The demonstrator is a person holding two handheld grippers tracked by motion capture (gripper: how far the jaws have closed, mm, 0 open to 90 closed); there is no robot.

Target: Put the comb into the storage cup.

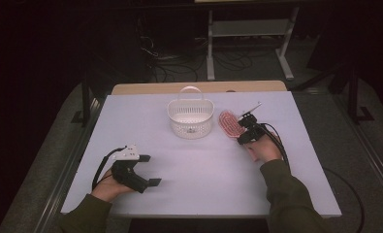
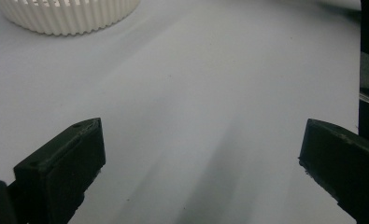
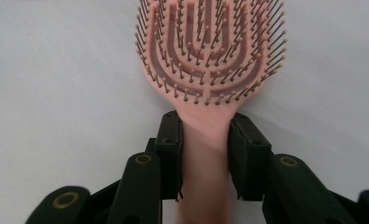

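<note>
Right gripper [image 3: 204,154]: jaws clamped on the handle of the pink hairbrush [image 3: 210,56], just below the head.
Hairbrush position: flat on the white table [image 1: 203,165], bristles up, just right of the white basket [image 1: 190,118].
Left gripper [image 2: 201,158]: jaws wide apart, nothing between them, resting near the table's front-left.
Risk, slip: the handle is smooth and tapered; likely to pivot in the jaws on lifting, head drooping.
Risk, snag: bristles may catch the basket rim or handle.
</note>
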